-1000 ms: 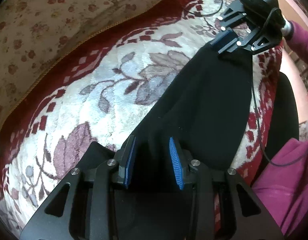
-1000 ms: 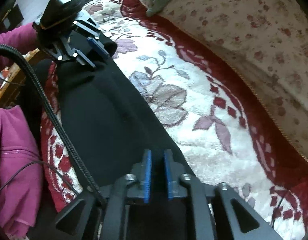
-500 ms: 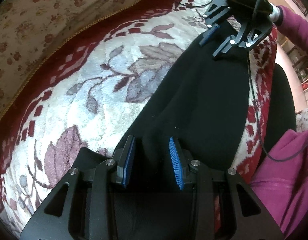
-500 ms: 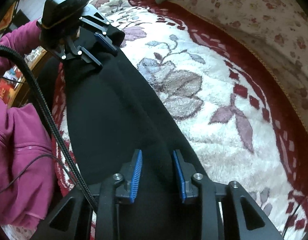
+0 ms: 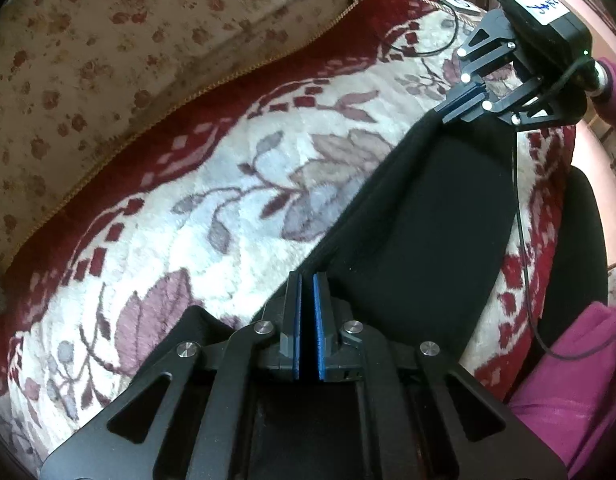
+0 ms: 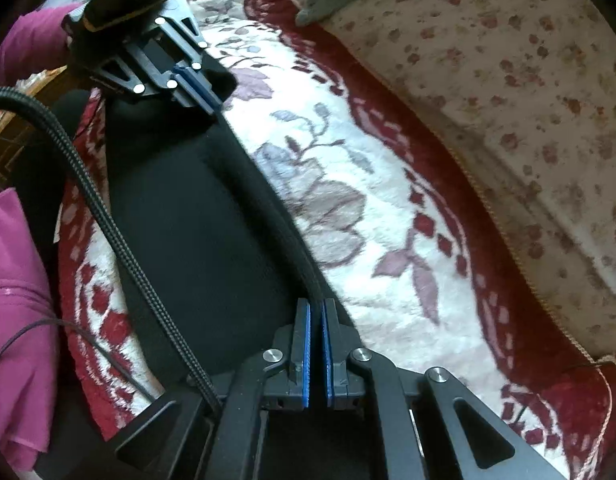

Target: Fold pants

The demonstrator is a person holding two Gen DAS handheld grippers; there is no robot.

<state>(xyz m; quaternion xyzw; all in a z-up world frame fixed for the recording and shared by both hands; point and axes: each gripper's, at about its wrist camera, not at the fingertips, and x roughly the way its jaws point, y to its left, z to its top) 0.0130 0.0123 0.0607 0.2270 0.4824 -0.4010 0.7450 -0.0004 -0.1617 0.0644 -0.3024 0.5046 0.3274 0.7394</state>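
Two hand-held grippers are on the pants (image 5: 436,216) at once, one at each end of the same long edge, so we judge the step in hand to be the grasp that sets up a fold. The pants lie as a black strip along the near side of a flowered blanket (image 5: 236,200), which is spread on a bed or sofa; beyond its red border lies a spotted cover (image 5: 108,40).

Our left hand-held gripper (image 5: 307,280) has its blue pads pressed together on the dark fabric edge, pinching it. Our right hand-held gripper (image 6: 315,306) is likewise clamped on a ridge of the same edge, with the cloth rising into its jaws. Each shows in the other's view at the far end of the strip, also shut on cloth.

We judge the fold itself not yet made: the strip looks flat and at full length.

Next, we think the pinched edge has to be lifted evenly by both hands and carried across, keeping the cloth taut between them so it does not sag or twist. The thick cable (image 6: 108,216) lying over the pants could snag as we move.
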